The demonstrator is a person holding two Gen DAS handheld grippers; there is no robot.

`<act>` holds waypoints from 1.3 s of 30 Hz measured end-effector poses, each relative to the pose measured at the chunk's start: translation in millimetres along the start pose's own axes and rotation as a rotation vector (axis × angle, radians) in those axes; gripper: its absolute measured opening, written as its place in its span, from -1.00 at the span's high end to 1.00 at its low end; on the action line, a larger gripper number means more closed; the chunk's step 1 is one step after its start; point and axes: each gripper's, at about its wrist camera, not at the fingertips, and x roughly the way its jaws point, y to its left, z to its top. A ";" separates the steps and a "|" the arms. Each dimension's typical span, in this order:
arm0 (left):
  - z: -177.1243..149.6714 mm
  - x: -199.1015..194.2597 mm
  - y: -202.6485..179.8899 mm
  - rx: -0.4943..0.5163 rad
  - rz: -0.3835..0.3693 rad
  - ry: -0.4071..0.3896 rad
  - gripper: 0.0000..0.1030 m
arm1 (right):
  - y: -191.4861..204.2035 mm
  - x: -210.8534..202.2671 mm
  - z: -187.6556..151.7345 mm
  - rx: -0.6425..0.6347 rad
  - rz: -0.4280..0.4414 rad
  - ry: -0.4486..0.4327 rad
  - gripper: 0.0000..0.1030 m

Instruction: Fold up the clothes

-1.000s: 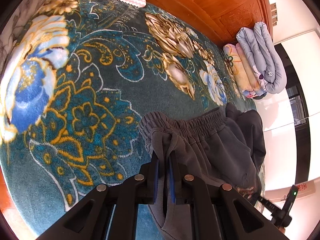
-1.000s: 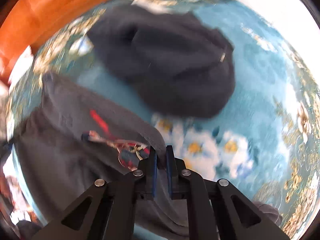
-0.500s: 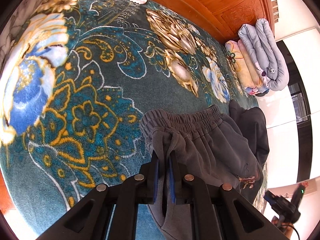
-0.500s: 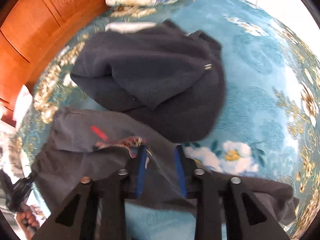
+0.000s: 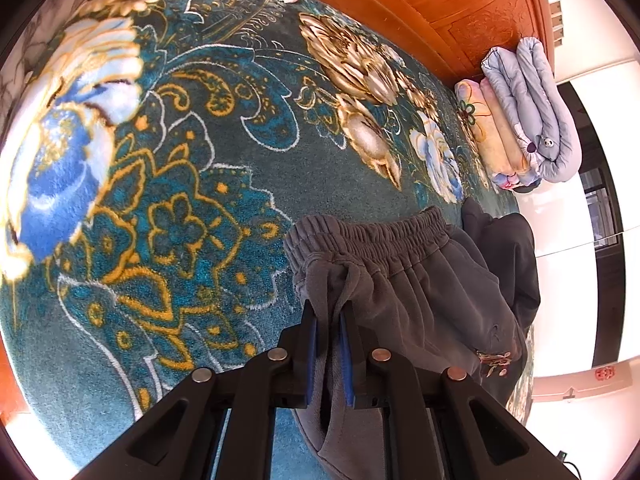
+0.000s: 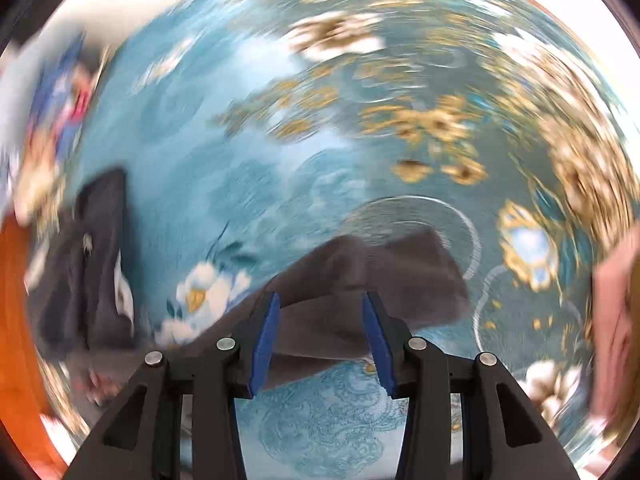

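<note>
Grey sweatpants (image 5: 420,280) lie on the floral bed blanket (image 5: 180,200), a fold near their waistband pinched tight in the left claw (image 5: 328,328). Right claw (image 6: 320,308) has just been opening; its jaws stand apart above the trouser leg (image 6: 372,272), gripping nothing.

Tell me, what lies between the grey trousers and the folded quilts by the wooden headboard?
In the left wrist view, a dark garment lies beside the grey trousers; beyond it only bare floral blanket reaches the folded quilts.
</note>
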 end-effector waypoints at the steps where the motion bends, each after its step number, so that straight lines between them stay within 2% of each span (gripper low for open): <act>1: -0.3 0.5 -0.8 0.003 0.004 -0.001 0.76 | -8.9 -2.6 -1.6 0.025 -0.001 -0.011 0.14; 5: -0.4 0.4 -1.9 0.014 0.011 -0.001 0.76 | -27.2 24.6 3.9 0.074 0.018 0.083 0.14; 7: -0.2 -0.2 0.4 0.003 0.002 0.002 0.76 | -40.1 35.3 -0.3 0.153 0.090 0.091 0.14; 12: -0.8 -0.5 1.2 -0.003 -0.005 0.002 0.76 | -49.7 50.7 -8.1 0.218 0.147 0.125 0.17; 14: -0.7 -1.4 0.9 0.007 -0.004 0.002 0.76 | -51.1 46.5 -8.4 0.239 0.182 0.098 0.73; 17: -0.1 -1.8 3.1 -0.002 -0.011 0.006 0.76 | -41.5 19.1 -2.3 0.156 0.220 0.000 0.77; 20: 0.0 -1.6 2.9 -0.007 -0.012 0.004 0.76 | -40.9 -28.3 2.5 0.071 0.293 -0.109 0.78; 22: 0.1 -0.5 1.5 -0.004 -0.008 0.003 0.76 | -53.8 -62.1 1.2 0.044 0.330 -0.190 0.78; 24: 0.1 0.4 0.5 -0.004 -0.007 0.002 0.76 | -65.9 -66.0 -3.1 0.013 0.276 -0.214 0.78; 25: -0.1 0.5 0.1 -0.002 -0.006 0.002 0.76 | -73.8 -54.3 -4.6 -0.008 0.214 -0.182 0.78; 27: -0.6 -0.6 -0.3 0.008 -0.004 0.004 0.76 | -87.7 -20.3 -6.1 0.011 0.172 -0.094 0.78; 29: -0.4 -1.3 1.5 0.006 -0.009 0.009 0.76 | -107.4 2.9 -11.0 0.076 0.172 -0.051 0.78; 32: 0.4 -0.8 6.2 -0.019 -0.026 0.017 0.76 | -115.3 16.2 -14.7 0.129 0.159 -0.033 0.78; 39: -0.7 1.3 -0.9 0.016 -0.010 0.010 0.76 | -106.1 -9.9 -16.4 0.046 0.174 -0.030 0.70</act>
